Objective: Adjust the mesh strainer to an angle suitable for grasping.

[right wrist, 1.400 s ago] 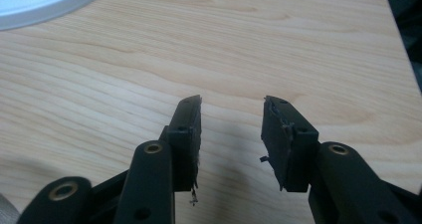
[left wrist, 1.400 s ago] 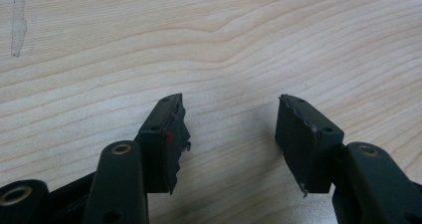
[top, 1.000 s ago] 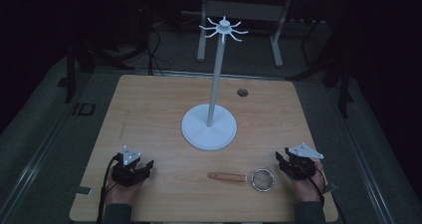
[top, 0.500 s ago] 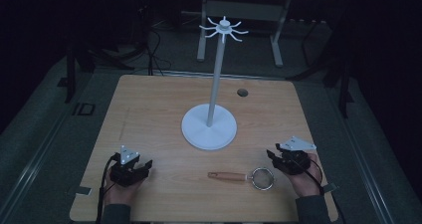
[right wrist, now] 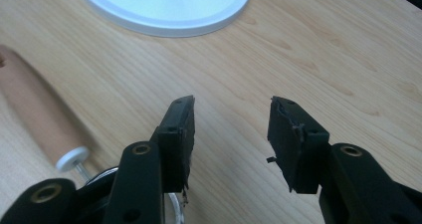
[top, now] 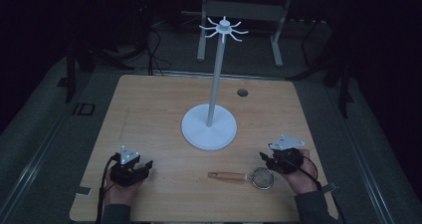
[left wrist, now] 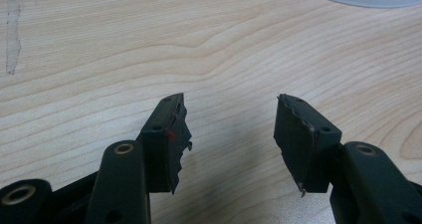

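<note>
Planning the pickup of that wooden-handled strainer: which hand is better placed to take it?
Right. The right tongs hover open just beside the strainer; the left tongs sit across the table, far from it.

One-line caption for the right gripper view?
Open right gripper above wooden table, wooden-handled strainer and white round stand base nearby.

A small wooden-handled strainer [top: 247, 176] lies flat on the table, mesh bowl rightward.

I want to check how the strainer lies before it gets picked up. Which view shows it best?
The high view: the whole strainer lies flat on the table, wooden handle pointing left, mesh ring beside the right gripper. The right gripper view shows just part of the handle and ring edge. The left gripper view shows bare table.
</note>
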`<act>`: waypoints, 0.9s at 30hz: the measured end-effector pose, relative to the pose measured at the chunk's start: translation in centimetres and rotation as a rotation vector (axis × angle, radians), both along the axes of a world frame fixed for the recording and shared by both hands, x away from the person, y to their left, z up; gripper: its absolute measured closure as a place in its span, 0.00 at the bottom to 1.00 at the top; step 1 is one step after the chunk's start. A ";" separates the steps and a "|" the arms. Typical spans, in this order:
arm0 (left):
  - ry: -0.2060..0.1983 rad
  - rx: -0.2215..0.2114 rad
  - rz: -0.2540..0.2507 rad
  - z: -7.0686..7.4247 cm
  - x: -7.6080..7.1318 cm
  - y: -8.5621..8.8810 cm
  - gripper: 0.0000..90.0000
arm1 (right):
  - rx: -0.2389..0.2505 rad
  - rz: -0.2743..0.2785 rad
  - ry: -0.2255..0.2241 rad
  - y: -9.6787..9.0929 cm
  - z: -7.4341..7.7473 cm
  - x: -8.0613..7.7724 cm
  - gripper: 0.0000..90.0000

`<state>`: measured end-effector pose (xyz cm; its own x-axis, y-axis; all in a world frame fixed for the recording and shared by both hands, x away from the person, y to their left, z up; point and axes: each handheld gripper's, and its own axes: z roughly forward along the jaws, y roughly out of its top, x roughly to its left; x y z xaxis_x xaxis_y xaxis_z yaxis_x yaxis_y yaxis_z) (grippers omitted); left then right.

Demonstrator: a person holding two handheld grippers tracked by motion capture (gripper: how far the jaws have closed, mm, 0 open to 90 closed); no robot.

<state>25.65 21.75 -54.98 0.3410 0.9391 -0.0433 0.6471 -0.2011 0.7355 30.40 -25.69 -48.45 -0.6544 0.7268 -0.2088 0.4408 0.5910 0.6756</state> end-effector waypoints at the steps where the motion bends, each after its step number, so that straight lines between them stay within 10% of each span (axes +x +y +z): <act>1: 0.001 -0.001 0.002 0.0 0.0 0.1 0.52 | -0.005 0.007 0.002 0.1 0.0 0.0 0.58; 27: -0.031 -0.023 -0.015 0.4 -0.2 0.1 0.52 | -0.101 0.152 0.099 2.9 0.0 0.3 0.45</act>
